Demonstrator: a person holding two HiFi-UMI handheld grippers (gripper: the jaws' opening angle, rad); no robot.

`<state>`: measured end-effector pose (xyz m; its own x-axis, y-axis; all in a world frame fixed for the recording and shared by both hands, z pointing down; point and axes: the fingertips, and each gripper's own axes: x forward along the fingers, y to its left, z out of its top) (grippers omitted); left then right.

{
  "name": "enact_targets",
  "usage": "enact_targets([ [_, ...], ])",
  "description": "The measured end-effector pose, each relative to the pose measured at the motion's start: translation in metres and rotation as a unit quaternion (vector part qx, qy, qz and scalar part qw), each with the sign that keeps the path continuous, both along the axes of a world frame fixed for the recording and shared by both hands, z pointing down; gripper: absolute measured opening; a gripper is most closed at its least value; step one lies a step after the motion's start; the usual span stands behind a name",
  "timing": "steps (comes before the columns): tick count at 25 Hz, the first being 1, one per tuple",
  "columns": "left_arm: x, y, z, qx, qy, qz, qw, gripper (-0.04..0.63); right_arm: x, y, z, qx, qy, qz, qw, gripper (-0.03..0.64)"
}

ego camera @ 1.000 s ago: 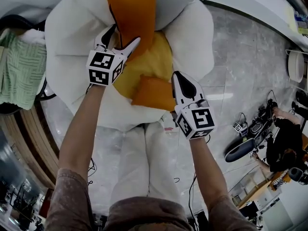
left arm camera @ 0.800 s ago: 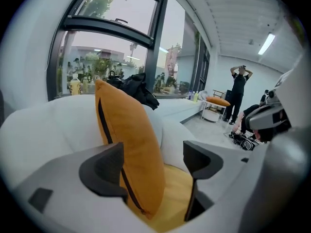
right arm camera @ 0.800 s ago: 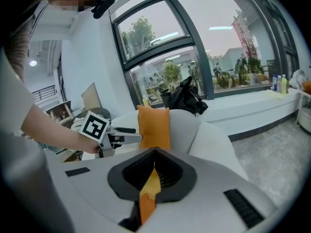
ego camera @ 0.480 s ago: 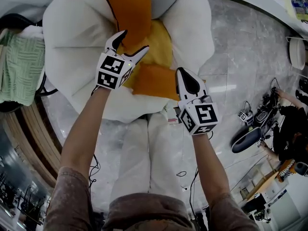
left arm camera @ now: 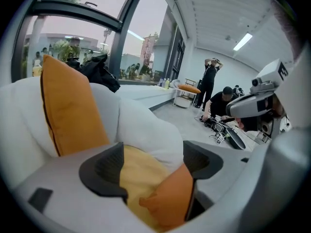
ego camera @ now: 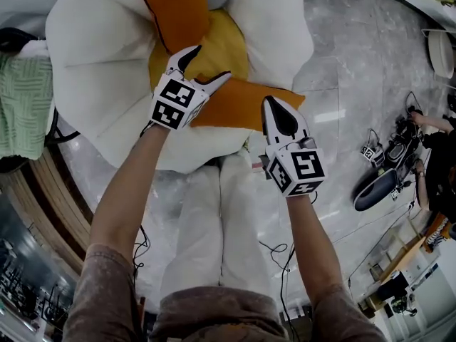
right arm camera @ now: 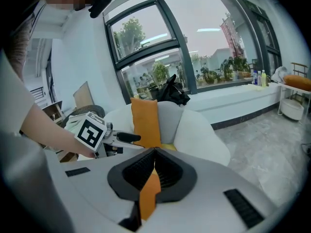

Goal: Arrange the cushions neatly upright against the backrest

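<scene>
A large orange cushion (ego camera: 174,9) stands upright against the backrest of the white armchair (ego camera: 100,55). A yellow cushion (ego camera: 217,45) lies on the seat. My right gripper (ego camera: 273,109) is shut on the edge of a smaller orange cushion (ego camera: 239,102), seen pinched between its pads (right arm camera: 148,195). My left gripper (ego camera: 206,64) is open over the seat. The yellow cushion (left arm camera: 138,171) and a corner of the small orange cushion (left arm camera: 170,198) lie between its spread jaws. The upright cushion (left arm camera: 73,108) shows to their left.
A green textured cloth (ego camera: 25,105) lies left of the chair. The person's white-trousered legs (ego camera: 214,219) stand at the seat's front. People and gear (ego camera: 385,184) sit on the marble floor to the right. A black bag (right arm camera: 172,93) rests behind the backrest by the window.
The small orange cushion has been drawn up and out to the right in my right gripper. My left gripper has shifted right toward the cushion's left corner.
</scene>
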<state>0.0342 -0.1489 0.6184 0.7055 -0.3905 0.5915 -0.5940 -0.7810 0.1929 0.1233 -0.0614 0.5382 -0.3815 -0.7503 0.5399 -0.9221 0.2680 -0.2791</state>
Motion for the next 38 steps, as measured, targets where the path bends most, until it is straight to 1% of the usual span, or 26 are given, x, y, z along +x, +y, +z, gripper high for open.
enact_targets([
  [6, 0.014, 0.021, 0.018, -0.008, -0.003, 0.027, 0.9996, 0.376, 0.011, 0.020, 0.019, -0.009, 0.000, 0.018, 1.000, 0.019],
  [10, 0.026, 0.035, 0.030, -0.018, -0.010, 0.070, 0.9973, 0.376, 0.015, 0.025, 0.025, -0.009, -0.004, 0.024, 1.000, 0.019],
  [15, 0.046, 0.050, 0.047, -0.046, -0.015, 0.119, 0.9917, 0.376, 0.021, 0.034, 0.032, -0.014, -0.004, 0.035, 0.999, 0.020],
  [18, 0.058, 0.058, 0.058, -0.059, -0.027, 0.151, 0.9864, 0.376, 0.029, 0.037, 0.036, -0.017, -0.004, 0.041, 0.999, 0.018],
  [22, 0.069, 0.065, 0.074, -0.079, -0.045, 0.184, 0.9787, 0.376, 0.036, 0.037, 0.040, -0.021, -0.005, 0.048, 0.999, 0.020],
  [25, 0.078, 0.072, 0.085, -0.092, -0.064, 0.219, 0.9692, 0.376, 0.039, 0.036, 0.042, -0.023, -0.006, 0.050, 0.998, 0.019],
  [29, 0.088, 0.080, 0.099, -0.118, -0.091, 0.269, 0.9514, 0.376, 0.040, 0.032, 0.044, -0.025, -0.008, 0.050, 0.998, 0.019],
  [33, 0.094, 0.090, 0.112, -0.146, -0.113, 0.309, 0.9330, 0.376, 0.037, 0.028, 0.048, -0.029, -0.010, 0.047, 0.998, 0.019],
  [35, 0.099, 0.094, 0.117, -0.150, -0.119, 0.324, 0.9262, 0.376, 0.036, 0.026, 0.049, -0.031, -0.012, 0.046, 0.998, 0.020],
  [38, 0.104, 0.100, 0.124, -0.159, -0.128, 0.338, 0.9187, 0.376, 0.035, 0.025, 0.051, -0.034, -0.013, 0.045, 0.998, 0.019],
])
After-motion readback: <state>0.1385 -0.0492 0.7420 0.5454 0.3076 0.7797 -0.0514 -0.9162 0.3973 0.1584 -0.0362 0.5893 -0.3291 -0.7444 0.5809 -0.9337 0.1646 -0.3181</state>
